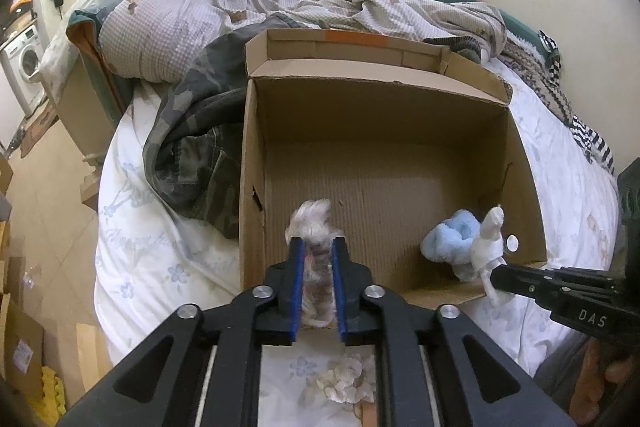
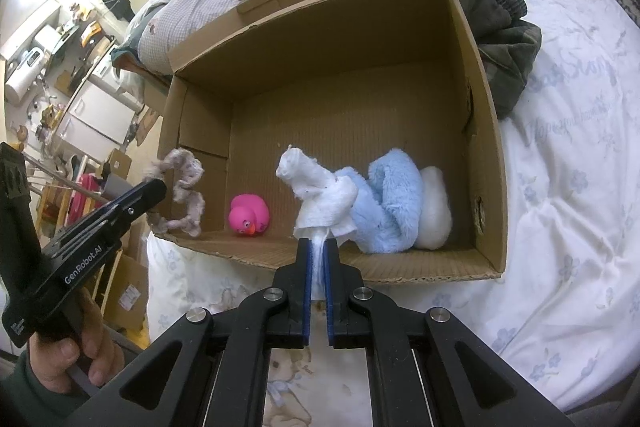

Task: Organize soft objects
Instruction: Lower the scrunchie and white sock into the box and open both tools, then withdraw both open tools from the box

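Both loads over the open brown cardboard box [image 2: 472, 75]: my left gripper [image 1: 318, 247] clenched on the frilly grey fabric scrunchie [image 2: 182, 187], my right gripper [image 2: 318, 247] pinching the crumpled white cloth [image 2: 316, 187] at frame centre; I should lower past the near rim, then release beside the fluffy blue plush [image 2: 388, 203].

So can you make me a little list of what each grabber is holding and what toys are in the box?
left gripper: shut on a grey scrunchie, at the box's near edge
right gripper: shut on a white cloth, at the box's front
cardboard box: open, on the bed
inside the box: pink rubber duck, fluffy blue toy, white round soft thing
bed: white flowered sheet, crumpled blankets behind the box
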Available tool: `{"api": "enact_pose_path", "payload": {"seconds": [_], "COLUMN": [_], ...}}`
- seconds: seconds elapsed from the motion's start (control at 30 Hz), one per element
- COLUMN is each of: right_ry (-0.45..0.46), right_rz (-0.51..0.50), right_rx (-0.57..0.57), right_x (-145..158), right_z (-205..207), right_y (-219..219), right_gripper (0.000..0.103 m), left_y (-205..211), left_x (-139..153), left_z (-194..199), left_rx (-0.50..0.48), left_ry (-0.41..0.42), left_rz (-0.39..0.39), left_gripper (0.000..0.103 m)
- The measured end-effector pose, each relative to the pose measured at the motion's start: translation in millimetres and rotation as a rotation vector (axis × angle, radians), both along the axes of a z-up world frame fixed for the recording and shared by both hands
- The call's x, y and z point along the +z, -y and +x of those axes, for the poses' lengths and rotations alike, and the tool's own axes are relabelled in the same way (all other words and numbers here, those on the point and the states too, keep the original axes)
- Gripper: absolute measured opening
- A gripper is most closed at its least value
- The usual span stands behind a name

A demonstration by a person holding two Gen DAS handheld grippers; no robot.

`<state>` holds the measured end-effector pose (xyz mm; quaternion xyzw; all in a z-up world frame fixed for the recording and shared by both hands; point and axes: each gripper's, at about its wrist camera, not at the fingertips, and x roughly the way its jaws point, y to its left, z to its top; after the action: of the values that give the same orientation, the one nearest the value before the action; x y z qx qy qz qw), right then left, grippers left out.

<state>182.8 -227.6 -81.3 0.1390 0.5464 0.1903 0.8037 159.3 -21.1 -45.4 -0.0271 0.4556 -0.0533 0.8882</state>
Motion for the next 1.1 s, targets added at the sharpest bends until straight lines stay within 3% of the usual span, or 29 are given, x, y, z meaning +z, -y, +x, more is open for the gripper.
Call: {"api": "enact_pose_path", "payload": {"seconds": [0.07, 0.13, 0.17, 0.2, 0.23, 0.27, 0.37, 1.1], "right_ry": [0.001, 0.001, 0.001, 0.004, 0.009, 0.02, 0.055, 0.048], "right_rz": [0.001, 0.0, 0.0, 0.005, 0.011, 0.014, 0.017, -0.006], "right_rx": [-0.005, -0.013, -0.019, -0.026, -0.038, -0.055, -0.072, -0.07], "right_x": [0.0, 0.5, 0.9, 1.5, 2.8, 4.7, 10.7, 8.0], "right_z": [0.6, 1.8, 2.5, 2.6, 2.7, 2.4, 2.6, 1.0], "right_y": [0.6, 0.8, 1.5, 2.4, 3.9, 5.7, 8.4, 8.5], "right_gripper": [0.008, 0.013, 0.023, 0.043, 0.073, 0.081, 0.083, 0.083], "left_y": [0.2, 0.6, 0.5, -0.1, -0.7, -1.1, -2.2, -3.5], "left_x": [0.4, 2.4, 3.9, 6.0, 8.3, 9.5, 9.3, 8.8], "left_z": [-0.6, -1.7, -2.6, -3.8, -5.0, -5.2, -4.0, -8.0], "left_rx": [0.002, 0.006, 0.011, 0.018, 0.024, 0.024, 0.027, 0.034], "left_ry": [0.0, 0.01, 0.018, 0.032, 0.047, 0.051, 0.045, 0.039], "left_rz": [0.003, 0.006, 0.01, 0.014, 0.015, 0.013, 0.014, 0.037], "left_gripper": [0.028, 0.048, 0.065, 0.072, 0.072, 0.072, 0.072, 0.072]}}
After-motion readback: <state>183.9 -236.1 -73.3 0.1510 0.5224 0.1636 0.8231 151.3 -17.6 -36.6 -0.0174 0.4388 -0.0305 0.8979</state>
